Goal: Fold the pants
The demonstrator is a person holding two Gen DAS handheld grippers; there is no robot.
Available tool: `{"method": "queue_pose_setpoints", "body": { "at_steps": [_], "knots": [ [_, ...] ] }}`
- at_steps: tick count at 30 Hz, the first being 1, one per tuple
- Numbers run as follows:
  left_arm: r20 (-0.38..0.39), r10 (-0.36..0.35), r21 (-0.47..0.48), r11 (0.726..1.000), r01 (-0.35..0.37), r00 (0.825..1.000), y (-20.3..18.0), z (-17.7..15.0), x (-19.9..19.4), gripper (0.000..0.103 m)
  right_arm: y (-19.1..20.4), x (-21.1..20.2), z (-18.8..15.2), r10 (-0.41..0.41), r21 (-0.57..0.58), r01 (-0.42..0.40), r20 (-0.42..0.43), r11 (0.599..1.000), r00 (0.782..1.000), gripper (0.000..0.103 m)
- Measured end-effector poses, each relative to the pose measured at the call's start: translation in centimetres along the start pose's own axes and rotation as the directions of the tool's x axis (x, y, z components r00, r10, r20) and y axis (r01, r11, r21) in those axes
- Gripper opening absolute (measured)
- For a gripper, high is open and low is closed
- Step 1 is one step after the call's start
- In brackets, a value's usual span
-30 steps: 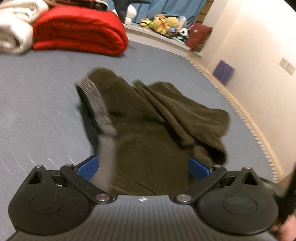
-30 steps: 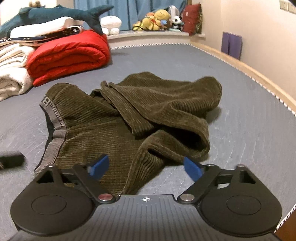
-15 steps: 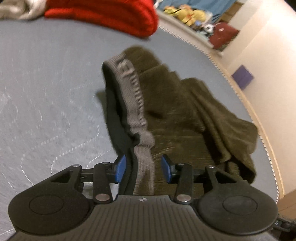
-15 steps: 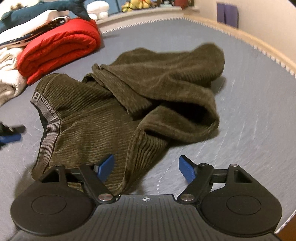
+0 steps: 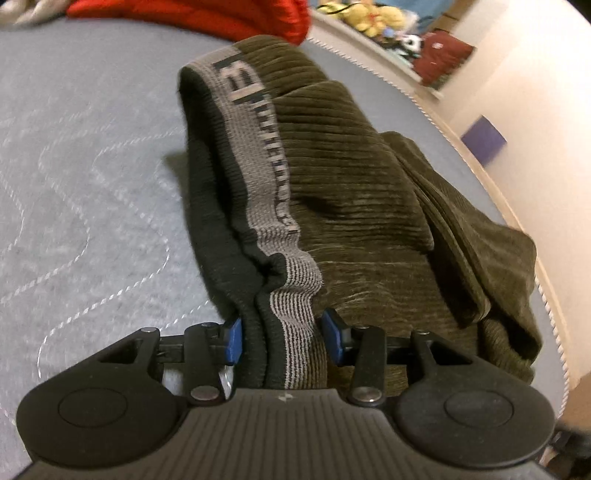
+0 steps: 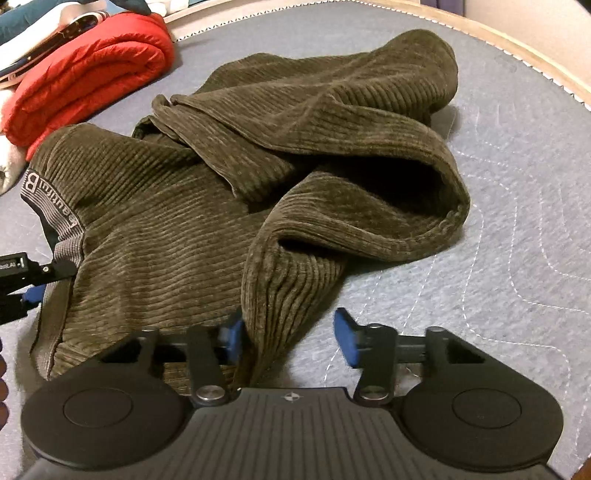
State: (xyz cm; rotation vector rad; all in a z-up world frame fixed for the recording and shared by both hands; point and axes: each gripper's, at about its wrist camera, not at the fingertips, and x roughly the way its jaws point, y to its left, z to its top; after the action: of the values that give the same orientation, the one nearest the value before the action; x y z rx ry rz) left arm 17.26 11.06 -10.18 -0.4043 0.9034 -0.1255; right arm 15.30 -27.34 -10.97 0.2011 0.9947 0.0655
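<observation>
Olive corduroy pants (image 6: 207, 229) lie crumpled on a grey quilted mattress (image 6: 517, 221), the legs folded over each other. Their grey lettered waistband (image 5: 258, 158) runs away from my left gripper (image 5: 282, 338), whose blue pads pinch a puckered stretch of it, black lining included. The right wrist view shows that gripper (image 6: 33, 284) at the pants' left edge. My right gripper (image 6: 288, 338) hangs low over the pants' near edge with its jaws closing. A fold of corduroy lies against the left pad (image 6: 232, 338), while the right pad (image 6: 345, 341) stands clear over bare mattress.
A folded red blanket (image 6: 88, 77) and white bedding (image 6: 7, 166) lie at the back left. Stuffed toys (image 5: 369, 14) sit on a ledge beyond. The mattress ends at a wooden rim (image 6: 517, 48) on the right, close to a pale wall with a purple item (image 5: 484, 138).
My left gripper dropped to the waistband and shut on it. My right gripper sank toward the pants' near edge and its jaws narrowed.
</observation>
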Motion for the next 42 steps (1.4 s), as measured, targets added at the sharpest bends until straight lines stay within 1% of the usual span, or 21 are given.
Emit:
{"method": "queue_pose_setpoints", "body": {
  "at_steps": [2, 4, 7, 11, 13, 16, 17, 21, 24, 26, 28, 29, 30, 32, 33, 34, 36, 38, 39, 40, 42],
  "knots": [
    [0.006, 0.024, 0.026, 0.999, -0.024, 1.0, -0.6, 0.0, 0.0, 0.036, 0.0, 0.1, 0.0, 0.008, -0.001, -0.008, 0.005, 1.0, 1.0, 0.034],
    [0.012, 0.015, 0.02, 1.0, -0.015, 1.0, -0.5, 0.2, -0.5, 0.02, 0.2, 0.0, -0.1, 0.021, -0.013, -0.021, 0.016, 1.0, 1.0, 0.021],
    [0.046, -0.023, 0.04, 0.999, 0.021, 0.999, -0.7, 0.2, -2.6, 0.016, 1.7, -1.3, -0.2, 0.015, -0.117, -0.005, 0.08, 0.993, 0.997, 0.011],
    [0.108, -0.051, 0.1, 0.994, 0.04, 0.993, -1.7, -0.3, -7.3, 0.015, 3.8, -3.7, -0.6, 0.045, -0.264, 0.004, 0.182, 0.965, 0.982, 0.009],
    [0.155, -0.056, 0.105, 0.994, 0.04, 0.986, -1.7, -0.8, -10.0, 0.015, 4.2, -4.5, -0.9, 0.073, -0.291, -0.016, 0.188, 0.956, 0.979, 0.008],
    [0.19, -0.007, 0.07, 0.998, -0.007, 0.982, -0.2, -1.3, -13.6, 0.014, 4.6, -5.7, -1.8, 0.135, -0.346, -0.073, 0.16, 0.935, 0.978, 0.008],
    [0.179, 0.021, 0.04, 0.999, -0.028, 0.984, 0.9, -1.5, -14.7, 0.014, 5.0, -6.5, -2.4, 0.169, -0.399, -0.097, 0.148, 0.912, 0.974, 0.008],
    [0.134, 0.163, -0.028, 0.987, -0.161, 0.978, 4.8, -2.8, -18.7, 0.014, 7.9, -10.4, -6.9, 0.327, -0.662, -0.186, 0.095, 0.726, 0.94, 0.008],
    [0.108, 0.215, -0.085, 0.975, -0.206, 0.971, 7.7, -3.8, -21.7, 0.013, 9.2, -12.1, -10.5, 0.432, -0.751, -0.302, -0.025, 0.587, 0.902, 0.008],
    [0.05, 0.243, -0.115, 0.965, -0.236, 0.969, 9.4, -4.2, -23.0, 0.014, 10.2, -12.6, -12.6, 0.465, -0.792, -0.344, -0.087, 0.504, 0.881, 0.008],
    [-0.015, 0.273, -0.113, 0.956, -0.272, 0.962, 10.2, -4.5, -22.6, 0.017, 11.3, -12.8, -14.6, 0.464, -0.845, -0.339, -0.125, 0.413, 0.877, 0.008],
    [-0.036, 0.293, -0.116, 0.948, -0.296, 0.955, 10.3, -4.4, -22.4, 0.017, 11.6, -12.7, -15.3, 0.449, -0.866, -0.322, -0.13, 0.384, 0.884, 0.008],
    [-0.05, 0.316, -0.119, 0.94, -0.319, 0.948, 10.1, -4.5, -22.0, 0.017, 11.9, -12.5, -15.7, 0.428, -0.877, -0.302, -0.125, 0.373, 0.895, 0.009],
    [-0.023, 0.369, -0.106, 0.923, -0.37, 0.929, 9.1, -3.9, -22.3, 0.018, 12.2, -12.1, -15.3, 0.406, -0.873, -0.309, -0.144, 0.378, 0.903, 0.011],
    [0.012, 0.395, -0.088, 0.916, -0.392, 0.919, 8.5, -3.7, -23.2, 0.024, 12.2, -12.1, -14.8, 0.4, -0.866, -0.321, -0.158, 0.383, 0.903, 0.011],
    [0.058, 0.409, -0.079, 0.911, -0.404, 0.911, 7.8, -3.1, -23.9, 0.032, 12.0, -12.3, -14.1, 0.394, -0.861, -0.336, -0.178, 0.381, 0.902, 0.018],
    [0.153, 0.42, -0.094, 0.907, -0.41, 0.894, 6.3, -2.1, -25.9, 0.039, 11.8, -13.6, -12.9, 0.403, -0.857, -0.371, -0.216, 0.359, 0.889, 0.029],
    [0.204, 0.378, -0.113, 0.925, -0.362, 0.903, 4.8, -1.6, -27.0, 0.043, 11.6, -14.7, -11.6, 0.445, -0.847, -0.405, -0.232, 0.345, 0.865, 0.048],
    [0.223, 0.345, -0.118, 0.938, -0.326, 0.912, 4.3, -1.5, -27.2, 0.046, 11.6, -15.5, -10.8, 0.464, -0.849, -0.4, -0.216, 0.346, 0.859, 0.064],
    [0.236, 0.316, -0.112, 0.948, -0.297, 0.919, 3.5, -1.6, -27.1, 0.048, 11.2, -16.4, -9.6, 0.478, -0.854, -0.38, -0.184, 0.354, 0.859, 0.072],
    [0.24, 0.277, -0.084, 0.961, -0.265, 0.93, 1.8, -1.9, -26.1, 0.05, 10.5, -17.4, -7.1, 0.493, -0.853, -0.349, -0.127, 0.388, 0.861, 0.074]
  ]
}}
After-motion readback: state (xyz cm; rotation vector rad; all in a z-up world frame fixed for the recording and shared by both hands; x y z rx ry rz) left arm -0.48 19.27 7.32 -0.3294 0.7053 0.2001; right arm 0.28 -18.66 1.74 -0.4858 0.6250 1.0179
